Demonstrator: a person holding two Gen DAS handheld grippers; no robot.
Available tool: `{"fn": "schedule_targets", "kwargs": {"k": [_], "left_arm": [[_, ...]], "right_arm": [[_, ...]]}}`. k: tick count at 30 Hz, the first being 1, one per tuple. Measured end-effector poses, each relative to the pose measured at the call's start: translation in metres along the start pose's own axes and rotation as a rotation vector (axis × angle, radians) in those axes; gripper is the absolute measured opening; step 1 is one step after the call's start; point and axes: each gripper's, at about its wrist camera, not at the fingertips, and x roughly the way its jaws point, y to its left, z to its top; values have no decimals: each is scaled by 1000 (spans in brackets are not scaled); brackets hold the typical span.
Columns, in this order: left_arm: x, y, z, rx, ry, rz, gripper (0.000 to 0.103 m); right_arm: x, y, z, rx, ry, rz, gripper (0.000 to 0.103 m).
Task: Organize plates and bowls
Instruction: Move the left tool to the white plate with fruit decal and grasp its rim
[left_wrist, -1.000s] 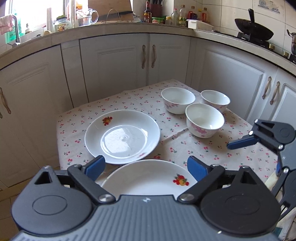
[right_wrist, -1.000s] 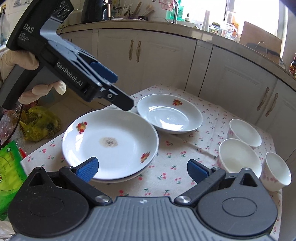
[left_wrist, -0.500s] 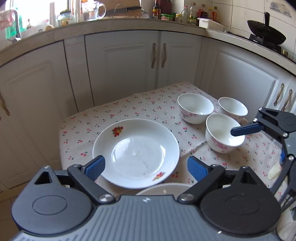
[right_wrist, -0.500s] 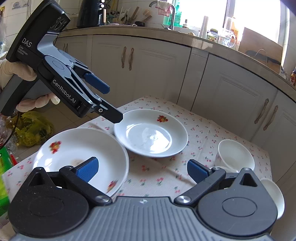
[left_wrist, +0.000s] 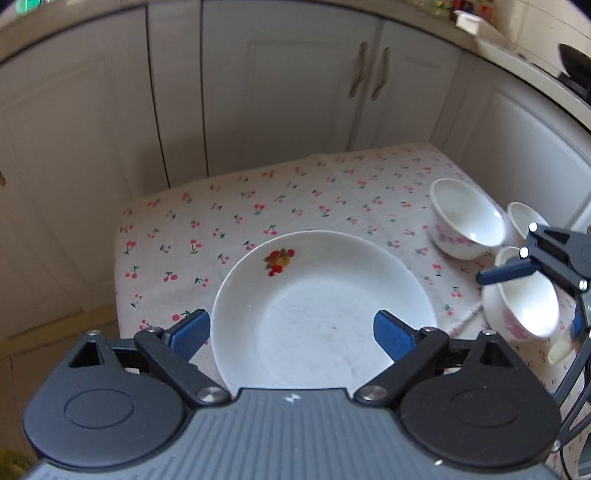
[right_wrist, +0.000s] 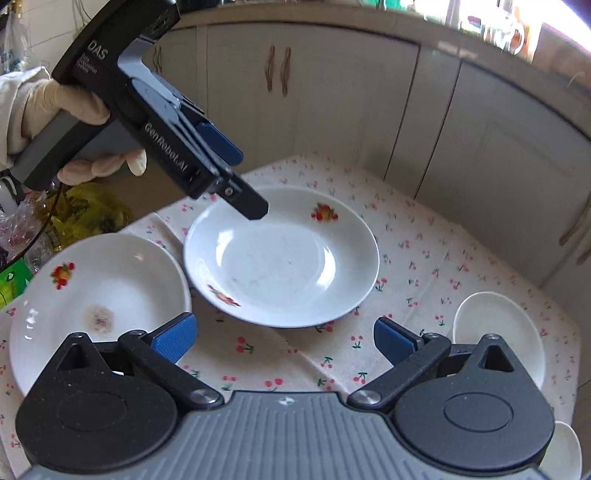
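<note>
Setting: a small table under a cherry-print tablecloth (left_wrist: 295, 192), standing in the angle of white kitchen cabinets (left_wrist: 280, 85).
Task's thing: a deep white plate (left_wrist: 321, 310) with fruit motifs on its rim, at the middle of the tabletop, lying flat on the cloth.
Key relation: in the left wrist view the plate lies straight ahead of and below the left gripper (left_wrist: 291, 334); its near rim runs crosswise between the two blue pads. Being round, it has no long axis; the rim edge nearest the jaws is the likely place to grip.
Left jaws: spread wide, holding nothing; whether a pad touches the rim cannot be told.
Nearer arm: the left, judged from the right wrist view, where its fingers (right_wrist: 255, 206) hang over the plate's far-left rim.
Right gripper (right_wrist: 284, 339): jaws spread, empty, set back towards the near edge of the tabletop.
Second plate (right_wrist: 96, 306): beside the first, towards the left edge, with a brownish stain at its centre.
Bowls: three; the bowl (left_wrist: 465, 221) at the far right is blurred.
</note>
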Motion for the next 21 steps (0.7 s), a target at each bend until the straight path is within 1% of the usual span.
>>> {"fn": "schedule_targets", "kwargs": {"k": [4, 8, 11, 12, 14, 20, 21], "left_arm": [[17, 7, 10, -31, 48, -8, 93], [26, 9, 16, -40, 92, -27, 92], [34, 11, 21, -56, 136, -21, 89], [36, 12, 22, -62, 147, -32, 88], [37, 12, 23, -65, 157, -29, 88], [44, 12, 26, -38, 193, -10, 87], [46, 13, 27, -38, 197, -12, 86]], "right_arm": [[15, -7, 2, 2, 41, 27, 103], [28, -10, 5, -14, 83, 40, 103], [36, -14, 5, 4, 110, 59, 103], [39, -17, 6, 19, 117, 74, 103], [43, -21, 7, 38, 124, 95, 102], [54, -23, 7, 74, 136, 103, 100], [55, -21, 6, 73, 135, 101, 100]]}}
